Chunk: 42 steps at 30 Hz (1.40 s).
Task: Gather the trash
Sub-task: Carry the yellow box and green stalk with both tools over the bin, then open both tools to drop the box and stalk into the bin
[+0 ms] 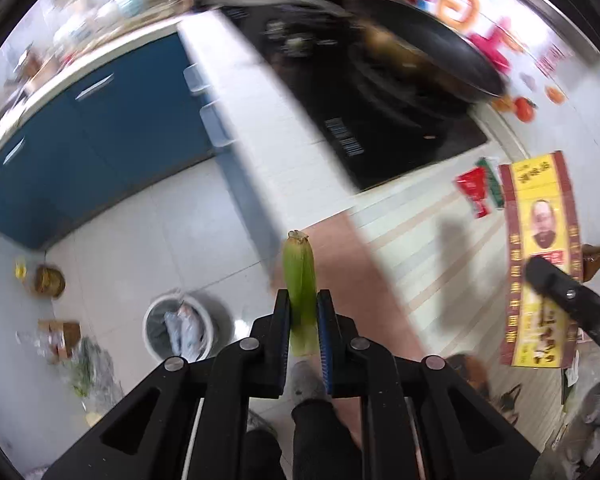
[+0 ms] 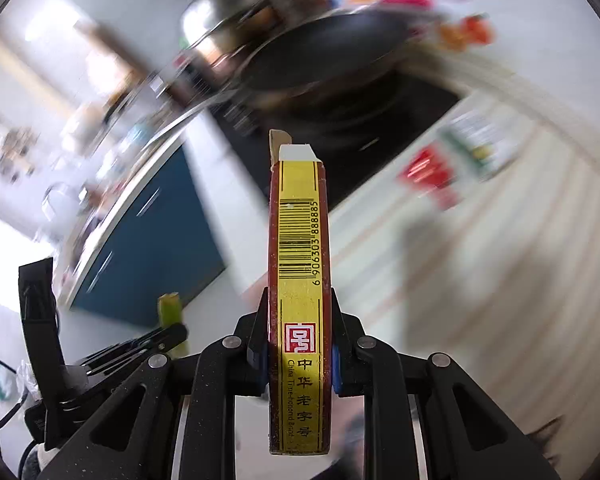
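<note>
Trash in two pieces, one per tool. Left wrist view: a green, tapered strip of corn husk (image 1: 300, 284) stands upright between the nearly closed jaws of the left tool (image 1: 303, 312), pinched at its pale lower end, its dry tip uppermost. Relative to the husk, a round white waste bin with a grey liner (image 1: 179, 330) sits on the tiled floor to the lower left; a black glass cooktop (image 1: 380, 136) carrying a dark frying pan (image 1: 432, 60) lies on the white bench (image 1: 268, 120) above and to the right. At far right, a flat yellow-and-maroon cardboard box (image 1: 540, 260) is carried by the right tool (image 1: 556, 288).

Right wrist view: the same box (image 2: 299, 280), seen edge-on with its barcode side facing the camera, stands upright, clamped on both broad faces by the partly closed right tool (image 2: 299, 344). Left of the box, the left tool (image 2: 156, 340) appears with the husk (image 2: 170, 312) projecting above it. Background is motion-blurred.
</note>
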Available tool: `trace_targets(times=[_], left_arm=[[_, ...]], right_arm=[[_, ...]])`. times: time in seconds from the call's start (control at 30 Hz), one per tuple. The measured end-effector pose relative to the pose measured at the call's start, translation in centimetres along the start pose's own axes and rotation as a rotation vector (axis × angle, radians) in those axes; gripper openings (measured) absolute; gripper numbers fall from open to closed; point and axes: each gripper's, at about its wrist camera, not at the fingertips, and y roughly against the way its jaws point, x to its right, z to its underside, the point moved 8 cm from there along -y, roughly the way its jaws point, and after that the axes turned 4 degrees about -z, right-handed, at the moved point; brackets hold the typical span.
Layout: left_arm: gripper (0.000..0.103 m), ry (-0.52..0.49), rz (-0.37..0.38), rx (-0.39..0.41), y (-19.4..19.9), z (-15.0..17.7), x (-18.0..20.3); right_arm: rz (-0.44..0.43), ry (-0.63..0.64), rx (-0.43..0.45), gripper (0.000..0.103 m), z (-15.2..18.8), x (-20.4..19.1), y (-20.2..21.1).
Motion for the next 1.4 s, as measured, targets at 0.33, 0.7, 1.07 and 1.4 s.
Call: trace_targets(times=[0.33, 0.7, 1.07, 1.4], left_arm=[[0.01, 0.338, -0.073, -0.234, -9.7, 15.1, -23.0], [0.01, 0.59, -0.045, -0.451, -34.4, 25.9, -36.6], [0.018, 0.607, 0.009, -0.585, -49.7, 28.3, -40.6], [0.099, 0.582, -0.139, -0.467, -44.4, 27.5, -42.3]], right_arm=[[-0.086, 0.121, -0.36, 0.023, 18.7, -13.4, -19.1], [-0.06, 0.113, -0.718, 0.023, 37.2, -11.8, -49.2], [0.097, 0.203, -0.9, 0.048, 44.9, -5.9, -67.4], [0.148, 0.338, -0.75, 0.096, 40.0, -7.2, -63.9]])
